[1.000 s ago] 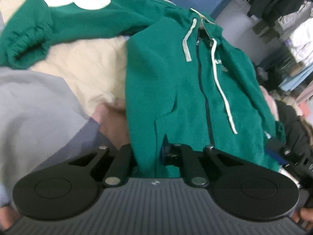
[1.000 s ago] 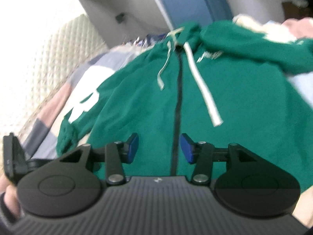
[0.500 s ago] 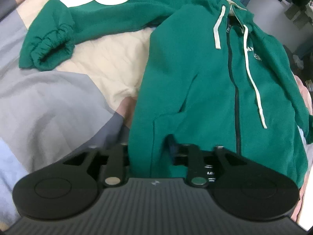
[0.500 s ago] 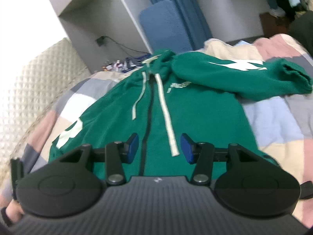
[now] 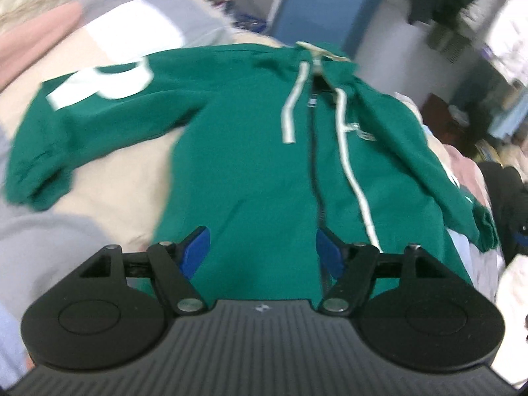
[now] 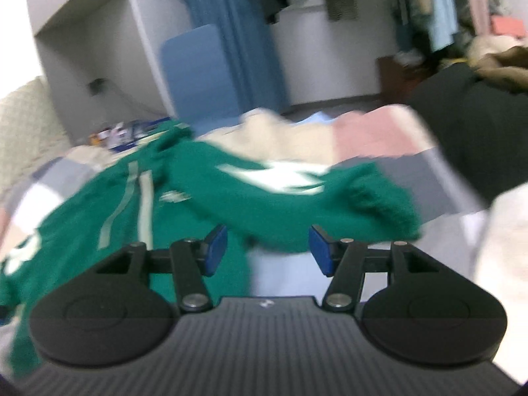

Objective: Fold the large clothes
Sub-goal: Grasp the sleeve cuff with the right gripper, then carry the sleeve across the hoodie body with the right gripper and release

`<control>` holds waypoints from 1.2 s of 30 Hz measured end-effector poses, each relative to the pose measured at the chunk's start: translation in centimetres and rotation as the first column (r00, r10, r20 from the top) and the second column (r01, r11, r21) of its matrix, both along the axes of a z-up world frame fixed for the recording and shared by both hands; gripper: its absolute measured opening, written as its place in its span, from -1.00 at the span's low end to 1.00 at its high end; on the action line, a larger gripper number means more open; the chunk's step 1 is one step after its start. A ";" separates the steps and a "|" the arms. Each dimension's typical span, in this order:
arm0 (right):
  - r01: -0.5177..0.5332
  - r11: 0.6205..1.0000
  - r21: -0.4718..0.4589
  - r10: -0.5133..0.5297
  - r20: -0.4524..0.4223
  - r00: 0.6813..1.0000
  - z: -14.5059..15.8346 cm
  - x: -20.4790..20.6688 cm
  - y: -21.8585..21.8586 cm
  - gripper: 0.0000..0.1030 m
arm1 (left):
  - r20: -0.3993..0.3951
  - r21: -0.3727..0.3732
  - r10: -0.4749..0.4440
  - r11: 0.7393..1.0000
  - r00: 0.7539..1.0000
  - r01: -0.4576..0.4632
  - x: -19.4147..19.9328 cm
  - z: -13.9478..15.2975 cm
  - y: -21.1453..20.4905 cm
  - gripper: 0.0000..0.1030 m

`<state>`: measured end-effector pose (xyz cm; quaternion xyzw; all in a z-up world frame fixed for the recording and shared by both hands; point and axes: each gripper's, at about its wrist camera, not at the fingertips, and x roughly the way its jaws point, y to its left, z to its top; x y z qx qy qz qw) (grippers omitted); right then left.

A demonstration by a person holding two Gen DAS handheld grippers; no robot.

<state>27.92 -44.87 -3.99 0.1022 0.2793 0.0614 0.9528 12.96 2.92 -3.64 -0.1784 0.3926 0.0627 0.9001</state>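
so: right sleeve lies straight ahead of the right jaws

plainly, the green zip-front hooded sweatshirt with white drawstrings (image 5: 264, 171) lies face up on the patchwork quilted bedspread (image 5: 109, 198), hood toward the far blue chair (image 6: 201, 76) and hem toward the person. its long axis runs straight away from both tools. the left gripper (image 5: 262, 252) hovers over the hem near the zip, jaws wide apart, holding nothing. the right gripper (image 6: 268, 252) also has its jaws apart and empty. the sweatshirt's right-hand sleeve with a white print (image 6: 297, 198) stretches crosswise just beyond its blue pads (image 6: 216, 252), cuff pointing right. the opposite sleeve (image 5: 92, 105) angles out to the left, well apart from the left jaws. judging by this, the right gripper is nearer a sleeve and would likely take it first, drawing it inward across the chest. both views are blurred, so contact cannot be told.
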 end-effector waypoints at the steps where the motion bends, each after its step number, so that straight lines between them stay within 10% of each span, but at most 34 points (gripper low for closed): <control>1: 0.024 1.000 -0.007 -0.024 0.000 1.000 -0.5 0.6 -1.4 0.19 | 0.016 0.014 -0.020 1.000 1.000 0.020 0.7 -0.4 -0.8 0.46; 4: 0.078 0.997 -0.010 -0.078 -0.001 0.997 -1.9 2.4 -4.9 0.63 | 0.024 0.058 -0.062 0.996 0.998 0.060 2.6 -2.3 -2.5 0.46; 19: 0.035 0.934 -0.355 -0.036 0.002 0.999 -10.2 12.8 -6.4 0.61 | 0.046 -0.005 -0.134 0.991 0.990 0.135 8.6 -8.3 -2.6 0.46; 25: 0.122 0.961 -0.249 -0.115 0.043 0.992 -9.5 15.2 -10.0 -0.55 | 0.035 0.039 -0.163 0.986 0.986 0.162 10.1 -9.2 -3.7 0.46; 29: 0.194 0.978 -0.077 -0.190 0.057 0.980 -6.9 16.0 -13.8 -0.68 | 0.014 0.070 -0.186 0.980 0.982 0.185 11.0 -9.8 -4.2 0.46; 36: 0.374 0.926 -0.050 -0.366 0.120 0.923 -0.1 16.8 -19.3 -0.70 | 0.024 0.062 -0.162 0.985 0.987 0.160 11.2 -9.4 -3.6 0.46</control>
